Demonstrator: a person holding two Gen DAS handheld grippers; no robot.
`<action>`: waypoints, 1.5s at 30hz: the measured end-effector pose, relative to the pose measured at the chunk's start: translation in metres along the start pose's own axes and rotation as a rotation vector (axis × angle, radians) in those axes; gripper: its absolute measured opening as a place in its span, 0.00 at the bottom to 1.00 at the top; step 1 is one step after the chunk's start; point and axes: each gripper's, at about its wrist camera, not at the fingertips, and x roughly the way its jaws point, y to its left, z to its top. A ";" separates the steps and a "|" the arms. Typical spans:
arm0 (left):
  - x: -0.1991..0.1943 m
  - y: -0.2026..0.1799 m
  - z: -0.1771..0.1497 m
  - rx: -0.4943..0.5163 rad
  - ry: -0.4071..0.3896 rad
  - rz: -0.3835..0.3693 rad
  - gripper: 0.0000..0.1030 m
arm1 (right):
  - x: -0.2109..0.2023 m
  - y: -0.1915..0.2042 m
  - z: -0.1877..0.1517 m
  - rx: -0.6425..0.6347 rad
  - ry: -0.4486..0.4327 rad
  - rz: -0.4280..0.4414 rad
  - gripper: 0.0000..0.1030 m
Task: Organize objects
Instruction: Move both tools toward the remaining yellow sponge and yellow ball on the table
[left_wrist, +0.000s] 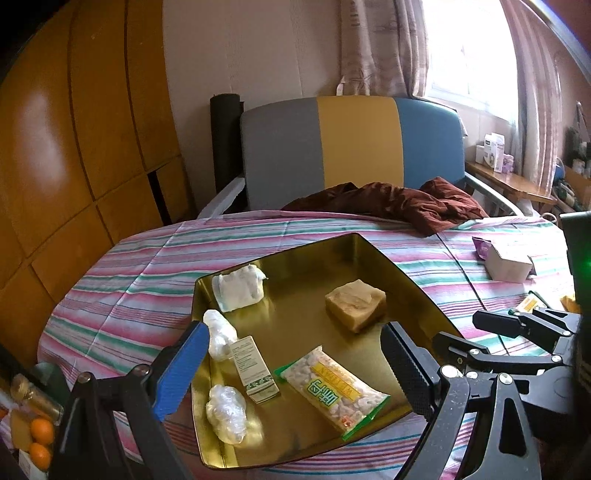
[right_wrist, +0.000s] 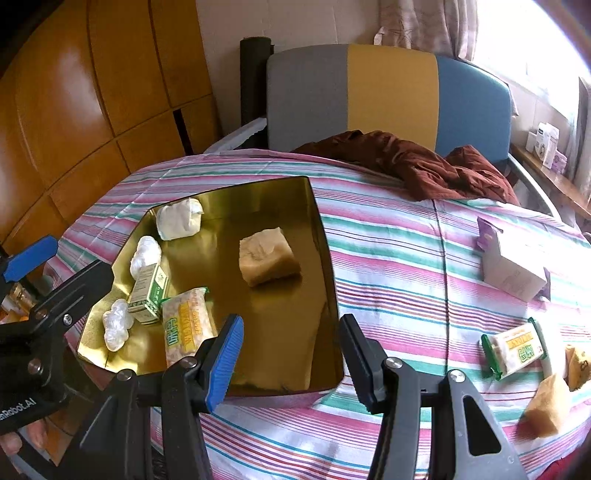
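A gold tray (left_wrist: 314, 266) (right_wrist: 280, 325) lies on the striped tablecloth. In it are a white packet (left_wrist: 240, 288), a beige block (left_wrist: 356, 304) (right_wrist: 267, 256), two plastic-wrapped lumps (left_wrist: 227, 413), a small green-and-white box (left_wrist: 255, 369) and a snack packet (left_wrist: 334, 391) (right_wrist: 186, 325). My left gripper (left_wrist: 295, 369) hangs open over the tray's near side, with nothing between its jaws. My right gripper (right_wrist: 291, 360) is open above the tray's near right corner, also gripping nothing. Outside the tray, to the right, lie a second snack packet (right_wrist: 517, 349), a beige block (right_wrist: 546, 410) and a white-and-purple box (right_wrist: 513, 273).
A brown cloth (left_wrist: 399, 203) is crumpled at the table's far edge, in front of a grey, yellow and blue chair (left_wrist: 354, 144). Oranges (left_wrist: 40, 439) and a jar sit low at the left. A wooden wardrobe fills the left; a shelf (left_wrist: 517, 181) with boxes runs under the window.
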 end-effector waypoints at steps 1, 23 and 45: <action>0.000 -0.001 0.000 0.004 -0.001 -0.003 0.92 | 0.000 -0.002 0.000 0.004 0.000 -0.002 0.53; 0.019 -0.081 0.013 0.152 0.046 -0.229 0.92 | -0.058 -0.179 -0.032 0.380 0.088 -0.128 0.53; 0.038 -0.274 0.017 0.435 0.170 -0.742 0.88 | -0.137 -0.335 -0.084 0.677 0.061 -0.357 0.58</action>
